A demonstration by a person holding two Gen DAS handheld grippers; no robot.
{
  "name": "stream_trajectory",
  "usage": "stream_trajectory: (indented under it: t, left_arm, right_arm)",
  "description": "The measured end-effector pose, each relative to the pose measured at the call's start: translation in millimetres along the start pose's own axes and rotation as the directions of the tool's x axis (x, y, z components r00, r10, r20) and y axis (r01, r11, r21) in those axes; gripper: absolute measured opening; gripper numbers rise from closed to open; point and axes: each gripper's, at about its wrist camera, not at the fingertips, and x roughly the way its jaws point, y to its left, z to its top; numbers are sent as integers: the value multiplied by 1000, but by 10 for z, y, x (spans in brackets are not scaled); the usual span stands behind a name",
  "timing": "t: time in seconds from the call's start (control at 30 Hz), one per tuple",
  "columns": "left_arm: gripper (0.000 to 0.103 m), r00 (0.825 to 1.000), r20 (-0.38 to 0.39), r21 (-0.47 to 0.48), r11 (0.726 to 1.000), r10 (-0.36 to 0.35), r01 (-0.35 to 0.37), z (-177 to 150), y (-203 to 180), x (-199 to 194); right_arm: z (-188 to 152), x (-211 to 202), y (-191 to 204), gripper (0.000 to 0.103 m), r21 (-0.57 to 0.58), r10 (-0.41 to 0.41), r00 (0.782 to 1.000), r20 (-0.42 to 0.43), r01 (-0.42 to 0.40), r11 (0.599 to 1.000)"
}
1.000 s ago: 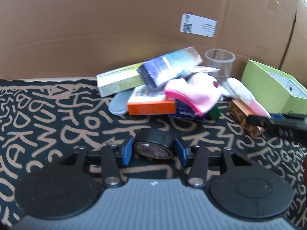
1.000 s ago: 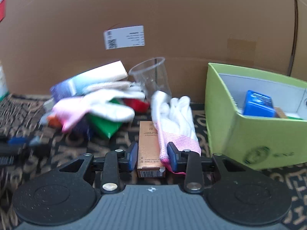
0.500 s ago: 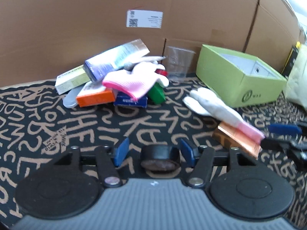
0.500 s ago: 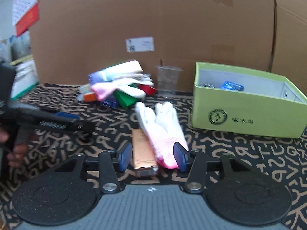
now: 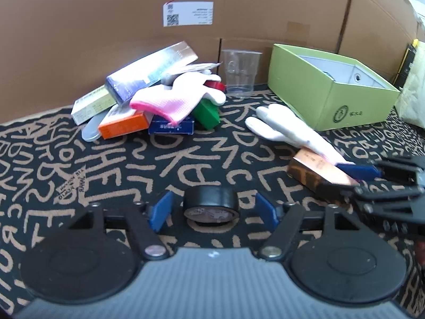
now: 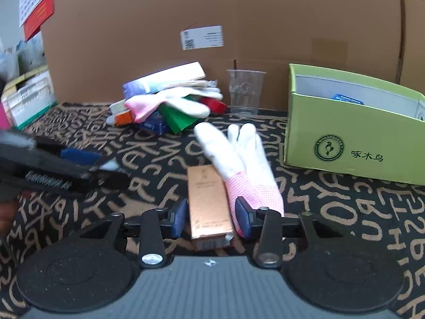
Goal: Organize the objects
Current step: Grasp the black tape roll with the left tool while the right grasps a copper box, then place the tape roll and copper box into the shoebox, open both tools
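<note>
My left gripper point(image 5: 212, 208) is open around a black tape roll point(image 5: 211, 204) that lies on the patterned cloth; its blue pads stand clear of the roll on both sides. My right gripper point(image 6: 211, 219) is open, its pads straddling the near end of a copper box point(image 6: 208, 203) that lies flat, with a white and pink glove point(image 6: 244, 170) draped at its right side. The box point(image 5: 316, 171) and the right gripper point(image 5: 372, 175) also show at the right of the left wrist view. A pile of boxes with a pink glove point(image 5: 164, 101) sits at the back.
A green open box point(image 6: 353, 135) stands at the right with a blue item inside. A clear plastic cup point(image 6: 245, 91) stands by the cardboard wall point(image 6: 239, 13). The left gripper point(image 6: 53, 167) reaches in from the left of the right wrist view.
Both grippers have pulled back from the pile with their objects. The left gripper has opened and the tape roll now lies loose between its pads. The right gripper has opened off the copper box.
</note>
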Motion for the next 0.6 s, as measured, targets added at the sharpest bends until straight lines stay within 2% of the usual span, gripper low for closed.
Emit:
stream_trajectory:
  t: [0.1, 0.2, 0.27, 0.3, 0.47, 0.6]
  left_arm:
    - [57, 1000, -15, 17, 1000, -14, 15, 14, -37, 54]
    - [57, 999, -21, 37, 999, -33, 34, 27, -114, 66]
    - [57, 1000, -23, 57, 998, -16, 18, 25, -166, 86]
    - [47, 1000, -21, 72, 997, -5, 6, 23, -191, 87]
    - [46, 999, -30, 77, 997, -18, 20, 53, -239, 36]
    - [46, 1000, 11, 106, 994, -20, 19, 174, -341, -85]
  right_arm:
    - [-33, -39, 76, 35, -28, 28, 999, -22, -28, 999]
    - [-36, -49, 101, 35, -35, 26, 999, -20, -27, 999]
    - [-28, -14, 102, 35, -28, 22, 1000, -19, -22, 999]
    - [-32, 6, 104, 35, -26, 21, 1000, -23, -21, 999]
    - [-52, -72, 105, 35, -9, 34, 999, -9, -34, 999]
    - [-19, -301, 74, 35, 8, 80, 996, 35, -80, 997]
